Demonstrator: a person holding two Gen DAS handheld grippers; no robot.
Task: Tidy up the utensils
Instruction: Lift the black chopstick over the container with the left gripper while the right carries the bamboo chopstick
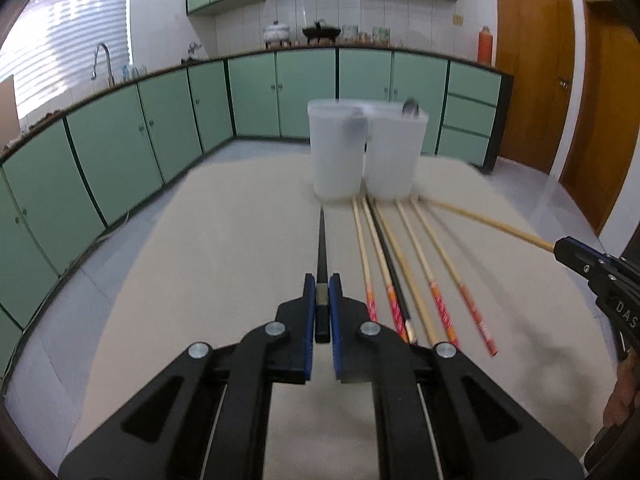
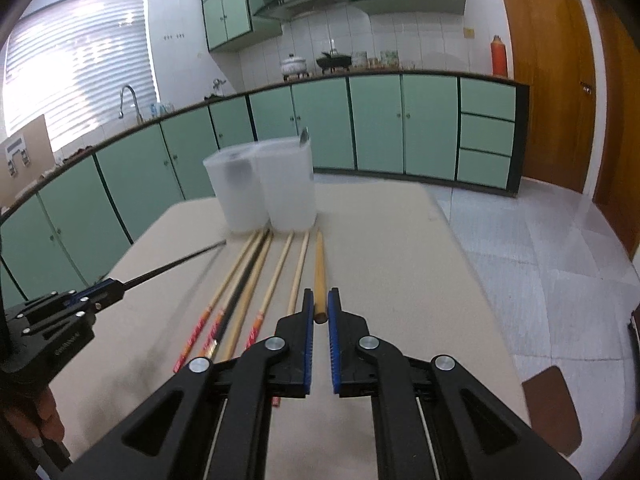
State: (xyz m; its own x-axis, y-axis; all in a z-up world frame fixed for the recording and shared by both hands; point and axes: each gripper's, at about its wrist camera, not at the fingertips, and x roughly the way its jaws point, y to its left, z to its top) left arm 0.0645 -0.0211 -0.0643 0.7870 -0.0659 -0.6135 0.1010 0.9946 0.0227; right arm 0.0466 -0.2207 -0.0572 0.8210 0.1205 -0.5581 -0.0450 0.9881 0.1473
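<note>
My left gripper [image 1: 322, 282] is shut on the thick end of a black chopstick [image 1: 321, 236], lifted off the beige table [image 1: 200, 260] and pointing at two translucent white containers [image 1: 338, 148]. My right gripper [image 2: 319, 294] is shut on a plain bamboo chopstick [image 2: 319, 264], also raised. Each gripper appears in the other view: the right gripper [image 1: 562, 248] at the right edge, the left gripper [image 2: 118, 283] at the left. Several bamboo and black chopsticks [image 1: 400, 264] lie side by side on the table between them. A spoon [image 2: 304, 137] stands in the right container [image 2: 286, 184].
The table ends just behind the containers, and its right edge [image 2: 452, 240] drops to a tiled floor. A brown chair [image 2: 554, 408] stands at the lower right. Green kitchen cabinets [image 1: 120, 148] run along the left and back walls. A person's hand [image 2: 44, 416] holds the left gripper.
</note>
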